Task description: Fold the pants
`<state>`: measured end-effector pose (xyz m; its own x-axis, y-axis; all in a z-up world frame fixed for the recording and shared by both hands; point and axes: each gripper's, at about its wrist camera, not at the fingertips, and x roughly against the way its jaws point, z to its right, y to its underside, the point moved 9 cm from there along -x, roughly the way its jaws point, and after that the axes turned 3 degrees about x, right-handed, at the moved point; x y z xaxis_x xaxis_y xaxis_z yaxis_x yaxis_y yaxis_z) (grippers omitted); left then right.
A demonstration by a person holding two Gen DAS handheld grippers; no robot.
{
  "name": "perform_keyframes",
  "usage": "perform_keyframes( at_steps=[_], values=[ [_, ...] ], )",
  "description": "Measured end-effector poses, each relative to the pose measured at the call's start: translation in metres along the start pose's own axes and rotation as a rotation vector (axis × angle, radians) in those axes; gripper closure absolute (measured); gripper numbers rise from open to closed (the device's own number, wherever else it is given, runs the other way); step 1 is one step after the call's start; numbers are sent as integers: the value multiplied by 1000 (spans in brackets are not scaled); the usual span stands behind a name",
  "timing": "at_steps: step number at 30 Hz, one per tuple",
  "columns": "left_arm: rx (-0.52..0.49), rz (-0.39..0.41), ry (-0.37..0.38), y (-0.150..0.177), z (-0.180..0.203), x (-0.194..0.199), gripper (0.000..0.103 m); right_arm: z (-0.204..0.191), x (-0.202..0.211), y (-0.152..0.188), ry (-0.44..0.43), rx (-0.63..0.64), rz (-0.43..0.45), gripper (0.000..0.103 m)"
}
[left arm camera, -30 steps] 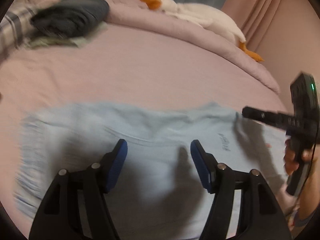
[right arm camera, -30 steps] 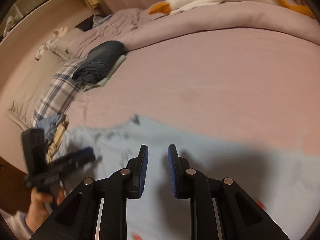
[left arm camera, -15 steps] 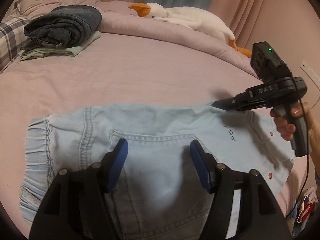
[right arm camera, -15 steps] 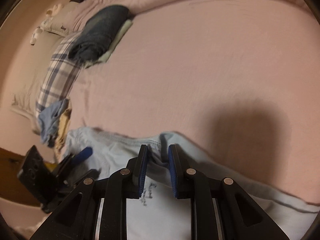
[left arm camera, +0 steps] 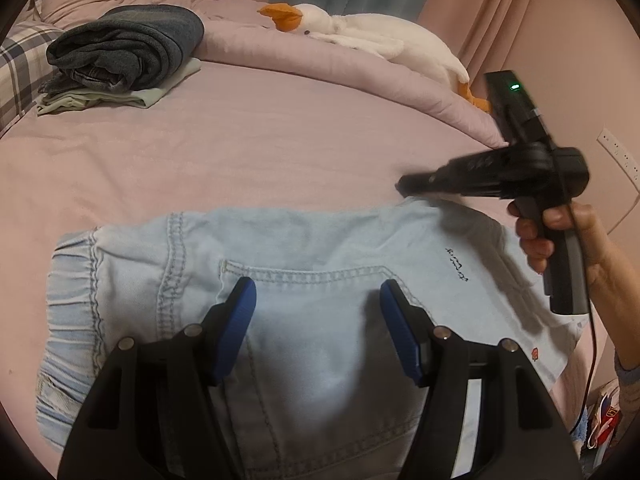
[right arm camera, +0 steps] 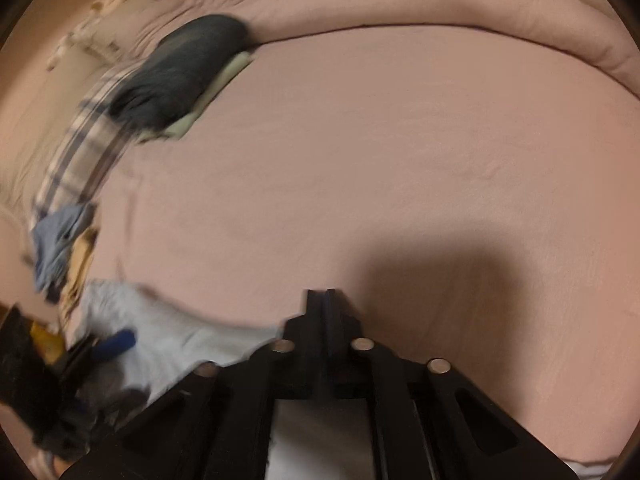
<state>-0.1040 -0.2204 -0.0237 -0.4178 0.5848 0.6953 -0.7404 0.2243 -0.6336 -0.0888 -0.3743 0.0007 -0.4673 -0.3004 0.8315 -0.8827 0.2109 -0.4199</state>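
Observation:
Light blue denim pants [left arm camera: 320, 248] lie flat on the pink bed, elastic waistband at the left, back pocket facing up. My left gripper [left arm camera: 318, 320] is open, its blue pads spread over the pocket area just above the fabric. My right gripper [left arm camera: 404, 182] appears in the left wrist view at the pants' far right edge, jaws closed, just above that edge. In the right wrist view the right gripper [right arm camera: 325, 300] is shut with nothing visible between the pads; the pants [right arm camera: 168, 340] lie to its lower left.
A stack of folded dark and pale green clothes [left arm camera: 124, 56] sits at the back left beside a plaid pillow [left arm camera: 16, 64]. A white goose plush [left arm camera: 360, 36] lies on the rolled pink duvet [left arm camera: 320, 60] at the back. Bare pink sheet [left arm camera: 240, 140] lies beyond the pants.
My right gripper has closed fully, from slightly open around the pants' far edge, and lifted slightly off the fabric. The left gripper stays open over the pocket.

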Motion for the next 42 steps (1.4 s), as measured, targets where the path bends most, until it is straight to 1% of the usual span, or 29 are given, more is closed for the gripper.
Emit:
perform_keyframes(
  at_steps=[1, 3, 6, 8, 11, 12, 14, 15, 17, 18, 20, 23, 25, 26, 27, 28, 29, 30, 31, 33, 34, 36, 38, 39, 40, 41, 42],
  values=[
    [2, -2, 2, 0, 0, 0, 39, -1, 5, -2, -13, -15, 19, 102],
    [6, -16, -7, -1, 1, 0, 39, -8, 34, -9, -53, -12, 109, 102],
    [25, -19, -43, -4, 4, 5, 38, -10, 80, -6, -69, 12, 205, 102],
    [25, 1, -34, -6, 15, 13, 37, -3, 104, 5, -59, 16, 223, 102],
    [-14, 18, 32, -3, 45, 21, 36, 13, 120, 29, 4, 35, 214, 101],
    [-28, 13, 61, -1, 57, 21, 34, 15, 121, 41, 16, 52, 201, 101],
    [-56, -17, 126, 7, 82, 16, 33, 18, 114, 55, 17, 68, 169, 101],
    [-65, -37, 140, 11, 90, 12, 33, 20, 105, 62, 23, 74, 146, 101],
    [-90, -78, 132, 25, 101, 0, 33, 21, 90, 63, 18, 64, 117, 101],
    [-101, -97, 124, 33, 103, -4, 33, 21, 78, 61, -4, 55, 109, 101],
    [-99, -133, 113, 47, 101, -10, 34, 22, 63, 54, -4, 38, 103, 101],
    [-109, -120, 116, 55, 98, -3, 34, 27, 37, 37, -24, -28, 97, 101],
    [-105, -125, 118, 56, 97, -2, 34, 30, 31, 21, -43, -107, 134, 101],
    [-98, -128, 119, 57, 96, -1, 34, 35, 32, 15, -37, -142, 158, 101],
    [-93, -132, 119, 57, 95, -1, 34, 48, 33, 9, 15, -188, 178, 101],
    [-92, -133, 117, 57, 95, -1, 34, 56, 35, 7, 39, -222, 186, 101],
    [-95, -135, 113, 57, 96, -2, 34, 61, 39, 8, 16, -270, 197, 101],
    [-97, -135, 111, 59, 96, -2, 33, 60, 48, 9, -27, -284, 221, 101],
    [-99, -135, 111, 59, 96, -3, 32, 59, 59, 11, -48, -274, 247, 101],
    [-95, -131, 116, 58, 98, -5, 28, 55, 86, 24, -32, -218, 282, 101],
    [-94, -129, 118, 58, 96, -6, 26, 54, 96, 30, -28, -201, 287, 101],
    [-87, -129, 117, 57, 97, -7, 25, 53, 115, 49, -49, -184, 280, 101],
    [-77, -133, 114, 56, 96, -8, 25, 58, 123, 69, -75, -196, 254, 100],
    [-69, -136, 116, 55, 94, -8, 25, 62, 123, 78, -80, -208, 240, 97],
    [-59, -137, 119, 56, 95, -7, 25, 66, 117, 85, -77, -215, 220, 92],
    [-48, -140, 121, 55, 94, -7, 25, 71, 111, 91, -61, -222, 200, 90],
    [-38, -142, 124, 55, 94, -8, 25, 84, 102, 100, -9, -241, 171, 88]
  ],
)
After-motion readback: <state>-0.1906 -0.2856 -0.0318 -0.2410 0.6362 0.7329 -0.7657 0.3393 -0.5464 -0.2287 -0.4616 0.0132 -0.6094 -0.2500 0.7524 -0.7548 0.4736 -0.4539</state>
